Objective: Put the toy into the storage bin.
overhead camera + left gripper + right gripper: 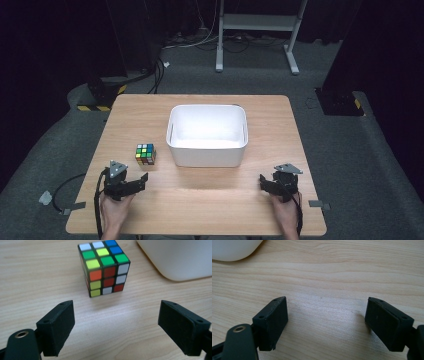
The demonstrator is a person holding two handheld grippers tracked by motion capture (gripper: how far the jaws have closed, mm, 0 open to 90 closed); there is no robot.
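1. Left gripper point(131, 184): near-left part of the wooden table point(210, 200), held in the person's left hand point(114, 212). Jaws spread wide, nothing between them, pads over bare wood in the left gripper view point(116, 322).
2. Cube point(145, 154): scrambled colour puzzle cube, standing flat on the table just beyond the left gripper, slightly to its right. Not touched. In the left gripper view it sits point(104, 267) ahead of the gap between the jaws, clear of both pads.
3. White tub point(207, 150): rectangular, open top, centre of the table, just right of the cube with a small gap between them. Its rounded corner shows at top right of the left gripper view point(180, 260).
4. Right gripper point(270, 184): near-right part of the table, held in the right hand point(286, 215), well apart from the cube. Jaws released, gripping nothing, bare wood between them point(325, 322); tub corner at top left there point(232, 250).
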